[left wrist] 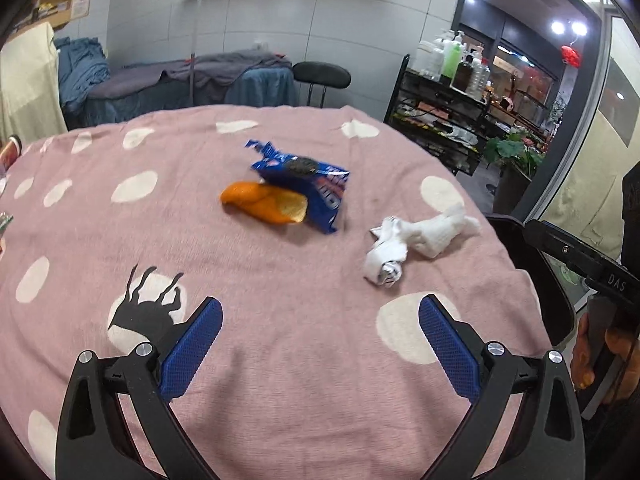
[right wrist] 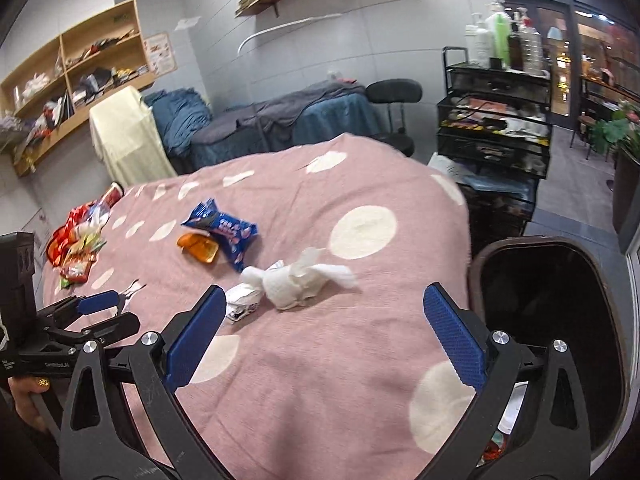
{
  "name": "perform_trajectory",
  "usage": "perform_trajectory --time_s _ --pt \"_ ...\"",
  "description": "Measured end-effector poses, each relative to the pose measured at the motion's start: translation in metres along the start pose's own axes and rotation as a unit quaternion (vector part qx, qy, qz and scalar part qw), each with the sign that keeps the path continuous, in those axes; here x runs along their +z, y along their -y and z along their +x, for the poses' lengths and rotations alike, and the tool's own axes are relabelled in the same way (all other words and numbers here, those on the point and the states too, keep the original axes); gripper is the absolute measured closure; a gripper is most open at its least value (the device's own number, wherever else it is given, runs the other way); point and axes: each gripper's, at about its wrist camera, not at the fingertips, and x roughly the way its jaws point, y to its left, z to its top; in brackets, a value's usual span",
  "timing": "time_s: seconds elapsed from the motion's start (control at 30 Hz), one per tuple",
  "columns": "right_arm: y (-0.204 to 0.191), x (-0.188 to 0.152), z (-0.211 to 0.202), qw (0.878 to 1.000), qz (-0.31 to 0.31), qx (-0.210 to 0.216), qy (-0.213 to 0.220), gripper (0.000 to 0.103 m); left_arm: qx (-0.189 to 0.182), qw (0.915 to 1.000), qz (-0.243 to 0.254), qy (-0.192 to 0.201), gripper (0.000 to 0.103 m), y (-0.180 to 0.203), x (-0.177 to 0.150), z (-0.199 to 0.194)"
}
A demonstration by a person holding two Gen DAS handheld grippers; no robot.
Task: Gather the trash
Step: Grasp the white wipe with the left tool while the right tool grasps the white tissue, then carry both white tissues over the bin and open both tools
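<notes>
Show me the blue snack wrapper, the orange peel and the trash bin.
blue snack wrapper (left wrist: 316,192), left wrist view, middle of the wrapper.
orange peel (left wrist: 252,202), left wrist view, orange outer skin.
trash bin (right wrist: 600,276), right wrist view, far rim.

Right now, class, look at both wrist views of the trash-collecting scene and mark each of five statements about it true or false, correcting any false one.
1. Both the left gripper and the right gripper are open and hold nothing. True.
2. The orange peel lies against the blue snack wrapper. True.
3. The crumpled white tissue is already in the trash bin. False: it lies on the pink dotted cloth.
4. The trash bin stands beside the table, on the right gripper's side. True.
5. The blue snack wrapper is clamped in the left gripper. False: it lies on the cloth, well ahead of the open jaws.
</notes>
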Motion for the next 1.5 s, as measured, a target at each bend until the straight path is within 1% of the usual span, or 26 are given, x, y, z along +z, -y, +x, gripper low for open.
perform_trajectory --time_s 0.1,0.17,0.27,0.33,0.4,0.47,0.5,0.53,0.57,0.6,0.63,0.67,0.73,0.8,0.83,0.87,0.9,0.97,1.0,1.03,1.07,1.17,1.27,1.4,1.5 --pt "-0.013 0.004 0.016 0.999 -0.027 -0.005 -0.023 0.005 -0.012 0.9999 -0.004 -0.01 0.006 -0.002 0.003 0.005" --pt "-0.022 0.007 0.029 0.998 -0.053 -0.003 -0.042 0.005 -0.009 0.9998 0.005 -0.016 0.006 -0.001 0.007 0.01" --pt "-0.037 0.013 0.053 0.991 -0.112 -0.031 -0.07 0.006 0.003 0.9995 0.017 -0.027 0.008 -0.003 0.014 0.021" --pt "-0.043 0.014 0.068 0.985 -0.143 -0.039 -0.089 0.006 0.007 0.9994 0.012 -0.033 0.01 -0.009 0.021 0.028" --pt "-0.047 0.016 0.084 0.978 -0.169 -0.048 -0.112 0.008 -0.005 0.9992 0.002 -0.04 0.011 -0.013 0.027 0.035" --pt "-0.045 0.017 0.098 0.973 -0.181 -0.057 -0.129 0.022 -0.027 0.9981 0.007 -0.055 0.011 -0.008 0.03 0.044" --pt "-0.043 0.018 0.102 0.973 -0.179 -0.056 -0.136 0.027 -0.03 0.9974 0.019 -0.063 0.011 -0.003 0.031 0.049" --pt "-0.04 0.018 0.106 0.972 -0.175 -0.049 -0.145 0.041 -0.03 0.9966 0.032 -0.069 0.012 0.003 0.031 0.053" --pt "-0.035 0.019 0.11 0.974 -0.166 -0.033 -0.154 0.053 -0.03 0.9955 0.048 -0.076 0.013 0.009 0.032 0.057" --pt "-0.033 0.02 0.11 0.975 -0.16 -0.028 -0.152 0.056 -0.032 0.9941 0.062 -0.083 0.013 0.016 0.032 0.062" --pt "-0.032 0.02 0.108 0.976 -0.156 -0.024 -0.148 0.063 -0.037 0.9926 0.072 -0.091 0.013 0.022 0.033 0.067" --pt "-0.029 0.021 0.103 0.979 -0.147 -0.016 -0.138 0.067 -0.046 0.9906 0.08 -0.101 0.013 0.028 0.034 0.073" --pt "-0.027 0.02 0.101 0.983 -0.137 -0.017 -0.123 0.068 -0.06 0.9874 0.088 -0.117 0.014 0.036 0.036 0.084" --pt "-0.02 0.021 0.092 0.988 -0.113 -0.017 -0.104 0.069 -0.07 0.9837 0.096 -0.135 0.02 0.045 0.037 0.096" --pt "-0.017 0.022 0.088 0.99 -0.103 -0.016 -0.097 0.069 -0.072 0.9821 0.1 -0.143 0.025 0.049 0.038 0.101" --pt "-0.013 0.022 0.083 0.992 -0.091 -0.014 -0.089 0.069 -0.072 0.9806 0.104 -0.149 0.035 0.053 0.037 0.106" --pt "-0.009 0.021 0.078 0.993 -0.078 -0.015 -0.081 0.069 -0.071 0.9796 0.107 -0.155 0.04 0.054 0.036 0.11" --pt "-0.004 0.021 0.07 0.996 -0.061 -0.013 -0.069 0.069 -0.072 0.9789 0.106 -0.16 0.057 0.055 0.035 0.112" --pt "0.0 0.02 0.065 0.997 -0.051 -0.013 -0.064 0.069 -0.073 0.9794 0.104 -0.157 0.06 0.054 0.035 0.11" --pt "0.003 0.019 0.062 0.997 -0.044 -0.013 -0.06 0.069 -0.071 0.98 0.105 -0.154 0.067 0.054 0.034 0.108" --pt "0.006 0.018 0.058 0.998 -0.035 -0.012 -0.054 0.069 -0.066 0.9809 0.107 -0.148 0.07 0.054 0.034 0.105" --pt "0.016 0.015 0.045 0.999 -0.011 -0.01 -0.042 0.069 -0.047 0.9843 0.117 -0.124 0.071 0.056 0.035 0.092" --pt "0.024 0.011 0.032 1.0 0.007 -0.01 -0.026 0.069 -0.032 0.9876 0.125 -0.09 0.072 0.062 0.031 0.071" --pt "0.033 0.004 0.01 1.0 0.023 -0.013 -0.007 0.069 -0.028 0.9901 0.127 -0.052 0.072 0.071 0.029 0.046" --pt "0.038 -0.001 -0.005 0.999 0.032 -0.018 0.005 0.069 -0.035 0.9911 0.123 -0.037 0.072 0.077 0.027 0.03"
